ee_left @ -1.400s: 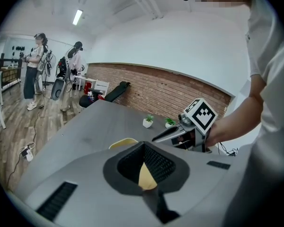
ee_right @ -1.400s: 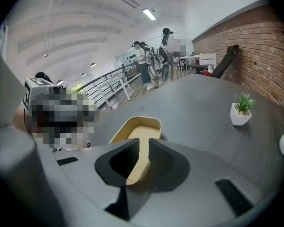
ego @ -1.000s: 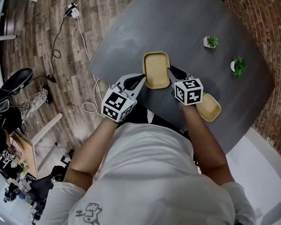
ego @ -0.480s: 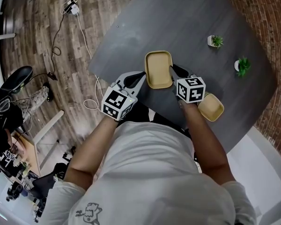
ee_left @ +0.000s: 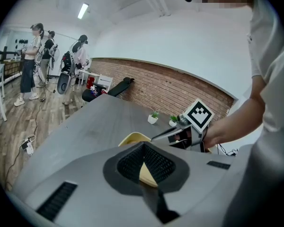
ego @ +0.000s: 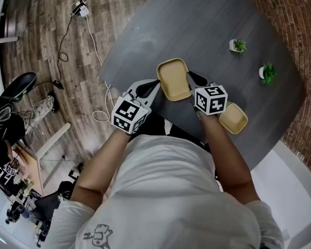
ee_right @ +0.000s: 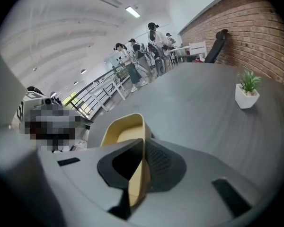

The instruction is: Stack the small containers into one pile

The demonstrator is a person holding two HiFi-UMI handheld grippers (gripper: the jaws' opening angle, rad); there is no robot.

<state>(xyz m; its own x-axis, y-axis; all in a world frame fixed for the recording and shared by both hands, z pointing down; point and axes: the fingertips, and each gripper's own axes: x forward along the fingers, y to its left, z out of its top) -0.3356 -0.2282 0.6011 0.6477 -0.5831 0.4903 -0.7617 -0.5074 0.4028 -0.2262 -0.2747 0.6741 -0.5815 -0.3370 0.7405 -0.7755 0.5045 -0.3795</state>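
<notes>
**Two grippers, one container**

The tan container sat on the counter, perhaps slightly lifted. The left gripper had its jaws pinched on the container's left rim. The right gripper, its jaws just closing, clamped the right wall. A second container lay just beside the right gripper, near the counter's edge.

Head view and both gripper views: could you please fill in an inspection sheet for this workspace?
Surface: grey table, no spills seen.
Job's things: yellow container gripped at two sides; second yellow container on the table beside the right gripper, not yet stacked.
Clutter: potted plant and another potted plant at the far side.
Grippers: left gripper shut on the yellow container's rim; right gripper jaws have just been closing, now clamping its wall.
Cables: power strip and cables on the floor.
Surroundings: wood floor, brick wall, people standing in the background.
</notes>
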